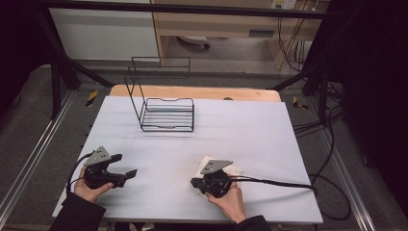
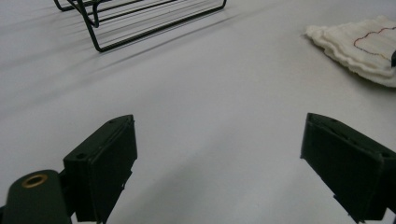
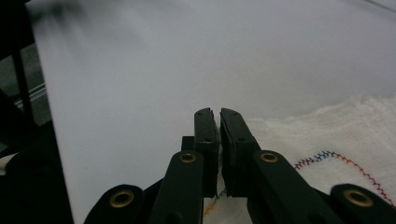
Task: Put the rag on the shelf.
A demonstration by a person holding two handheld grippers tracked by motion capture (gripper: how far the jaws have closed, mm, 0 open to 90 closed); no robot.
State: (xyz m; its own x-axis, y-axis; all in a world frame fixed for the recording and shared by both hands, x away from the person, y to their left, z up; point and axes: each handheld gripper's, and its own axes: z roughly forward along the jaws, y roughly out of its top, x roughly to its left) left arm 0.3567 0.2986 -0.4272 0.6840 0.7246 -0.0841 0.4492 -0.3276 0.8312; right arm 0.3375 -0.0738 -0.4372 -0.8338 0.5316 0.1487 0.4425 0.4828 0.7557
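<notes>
A folded white cloth (image 1: 236, 169) with coloured stitching lies on the white table cover (image 1: 250, 130) at the front right. My right gripper (image 1: 195, 183) rests on the cloth's left edge. In the right gripper view the jaws (image 3: 218, 116) stand pressed together with the cloth (image 3: 336, 135) running under and between them. My left gripper (image 1: 126, 165) sits low at the front left, open, nothing between its fingers (image 2: 105, 163). From the left gripper view the cloth (image 2: 364, 46) lies well ahead to the right.
A black wire rack (image 1: 167, 114) with a tall back frame stands at the table's back, left of centre; its base (image 2: 140, 23) shows ahead of the left gripper. A cable (image 1: 279, 183) trails right from the right gripper. Dark frame posts flank the table.
</notes>
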